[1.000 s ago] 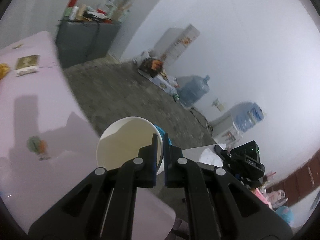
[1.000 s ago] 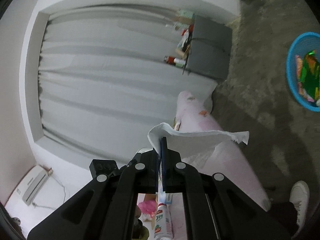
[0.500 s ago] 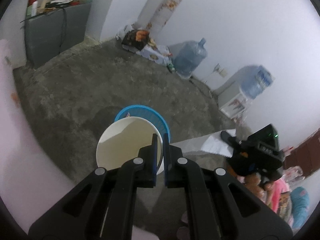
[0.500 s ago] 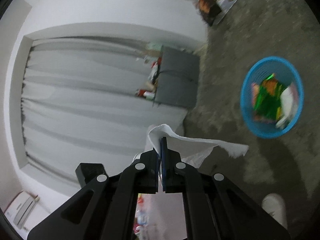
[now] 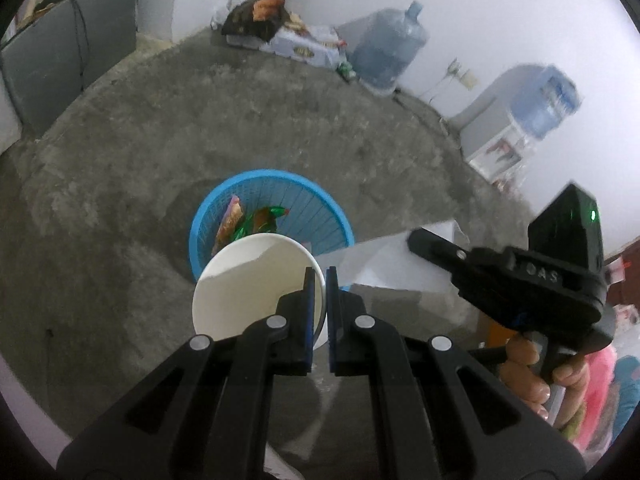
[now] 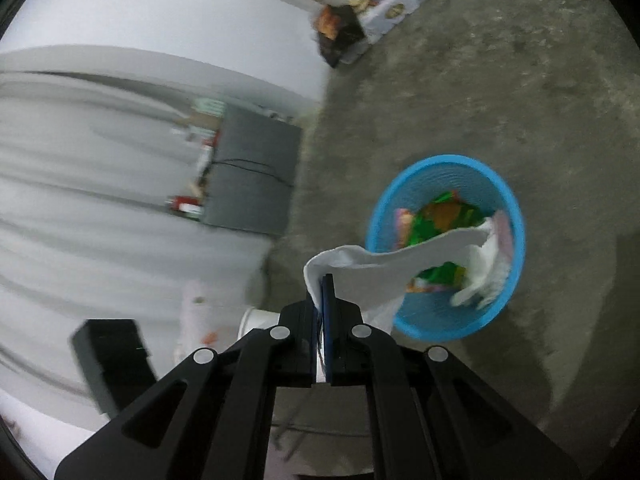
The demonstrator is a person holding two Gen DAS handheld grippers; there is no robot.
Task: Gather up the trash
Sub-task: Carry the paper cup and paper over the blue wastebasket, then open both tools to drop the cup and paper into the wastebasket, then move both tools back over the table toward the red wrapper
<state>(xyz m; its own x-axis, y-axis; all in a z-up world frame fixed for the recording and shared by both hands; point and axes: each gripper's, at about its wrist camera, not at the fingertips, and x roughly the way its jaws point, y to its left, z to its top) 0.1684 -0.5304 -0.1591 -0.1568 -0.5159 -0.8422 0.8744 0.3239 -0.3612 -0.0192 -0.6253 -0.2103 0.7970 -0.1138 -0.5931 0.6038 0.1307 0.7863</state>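
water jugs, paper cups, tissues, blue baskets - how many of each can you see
water jugs: 2
paper cups: 1, clamped in the left gripper
tissues: 1, clamped in the right gripper
blue baskets: 1
total: 5

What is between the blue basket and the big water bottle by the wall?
Only bare grey concrete floor between the blue plastic basket and the big blue water bottle, in the left wrist view.

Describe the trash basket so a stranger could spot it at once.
Start from the bare grey concrete floor in the middle of the room. The trash basket stands alone there, away from the water jugs along the white wall. It is the only bright blue, round, slatted thing around, with colourful snack wrappers inside.
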